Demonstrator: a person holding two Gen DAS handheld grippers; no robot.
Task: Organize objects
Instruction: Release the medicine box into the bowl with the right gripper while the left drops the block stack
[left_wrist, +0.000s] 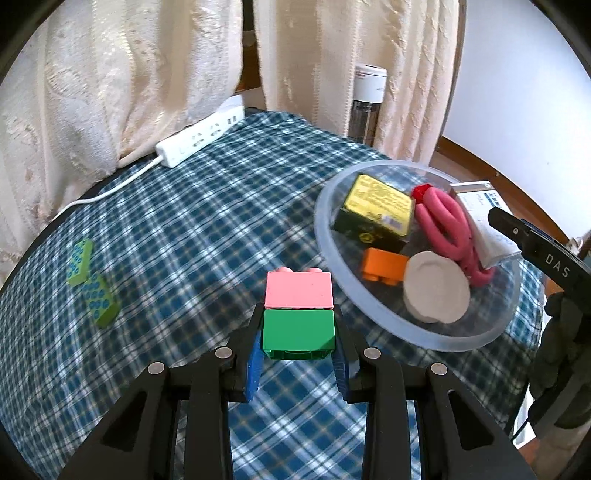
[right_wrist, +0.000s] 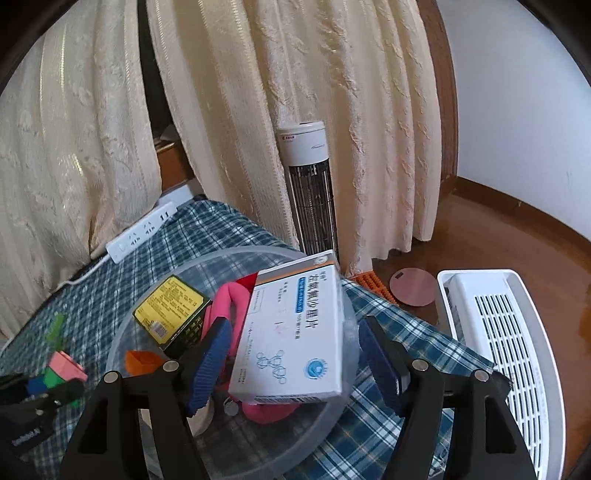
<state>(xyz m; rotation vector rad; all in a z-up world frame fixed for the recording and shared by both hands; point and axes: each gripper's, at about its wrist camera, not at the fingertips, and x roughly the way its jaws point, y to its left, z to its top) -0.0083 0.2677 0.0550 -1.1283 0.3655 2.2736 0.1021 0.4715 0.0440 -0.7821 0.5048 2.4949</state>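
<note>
"DAS" lettering on right tongs (left_wrist: 517, 236)

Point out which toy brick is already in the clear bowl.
The orange brick, lying inside the clear bowl beside the yellow-labelled box. The pink-on-green pair sits clamped in the left gripper, outside the bowl.

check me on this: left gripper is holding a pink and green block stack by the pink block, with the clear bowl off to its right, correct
Not quite. The left gripper clamps the green block, not the pink block, which sits on top beyond the fingertips. The left wrist view shows it. The clear bowl does lie to its right.
</note>
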